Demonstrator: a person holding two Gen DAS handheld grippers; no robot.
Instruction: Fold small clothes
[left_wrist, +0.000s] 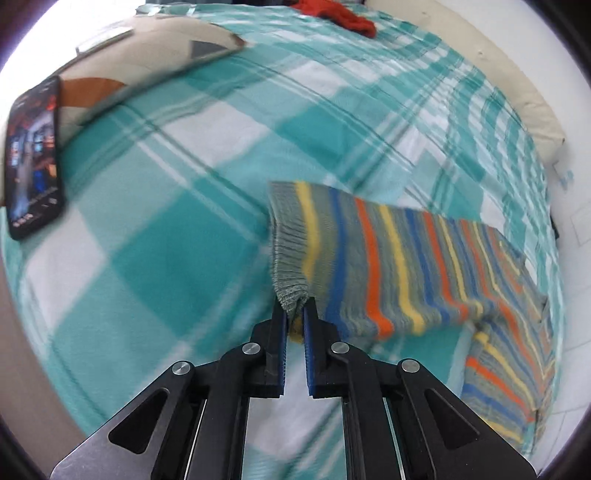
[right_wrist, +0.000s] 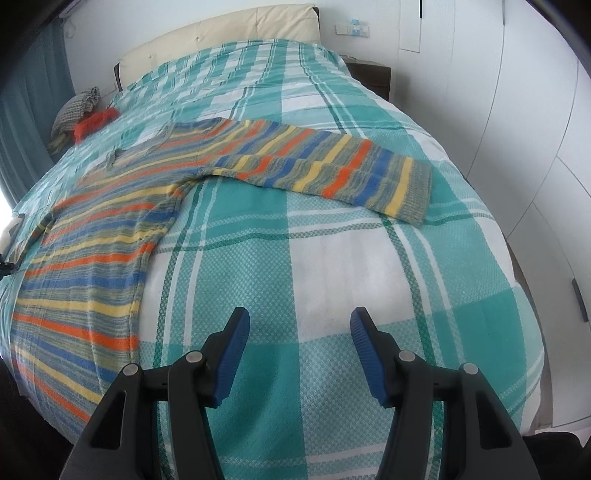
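Striped knit sweater (right_wrist: 110, 236) in orange, yellow and blue lies on the teal plaid blanket (right_wrist: 332, 295); my left gripper (left_wrist: 295, 314) pinches its ribbed sleeve cuff (left_wrist: 291, 258), lifted ahead. My right gripper (right_wrist: 300, 332) is spread, empty. I judge the sleeve fold is under way; next, lay the cuff across the body.

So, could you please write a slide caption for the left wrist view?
Left gripper shut on the sweater cuff, lifting the sleeve over the plaid bedspread.
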